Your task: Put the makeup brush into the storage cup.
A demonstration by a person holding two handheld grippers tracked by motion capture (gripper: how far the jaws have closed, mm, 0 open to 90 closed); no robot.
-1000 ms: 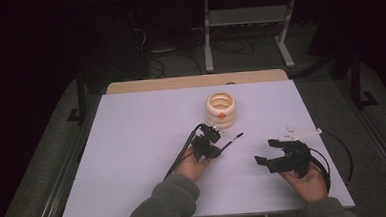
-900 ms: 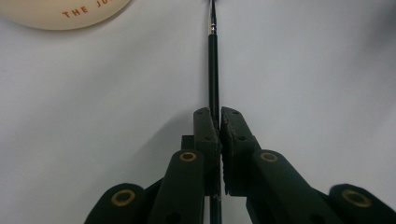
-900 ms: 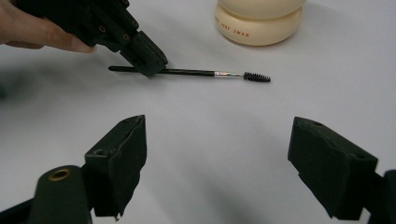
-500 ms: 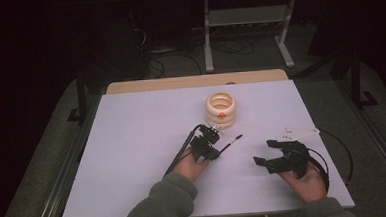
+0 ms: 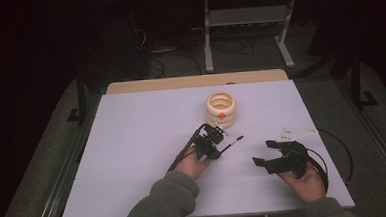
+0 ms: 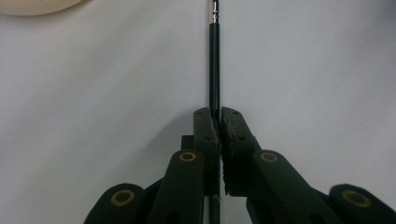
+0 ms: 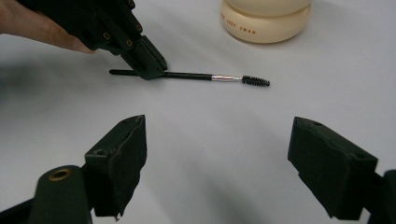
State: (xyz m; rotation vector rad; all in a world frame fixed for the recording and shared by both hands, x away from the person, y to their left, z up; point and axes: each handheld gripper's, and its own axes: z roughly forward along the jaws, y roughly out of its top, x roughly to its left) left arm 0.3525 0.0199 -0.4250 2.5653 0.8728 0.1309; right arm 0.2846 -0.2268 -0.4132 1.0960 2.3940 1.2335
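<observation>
The mascara wand (image 7: 187,75), a thin black stick with a silver collar and a small bristle head, lies on the white table (image 5: 132,141) just right of centre in the high view. In the right gripper view it runs level across the upper middle of the frame, brush end to the right. The left gripper (image 6: 218,126) is clamped on the black handle; its jaws stand pressed together with only the stick between them, and the stick runs straight up the frame from the jaw tips in the left gripper view. The right gripper (image 5: 267,152) sits at the lower right of the high view, jaws spread wide and empty, well apart from the wand. A cream ribbed jar (image 5: 221,108) stands just above the left gripper, near the brush end.
</observation>
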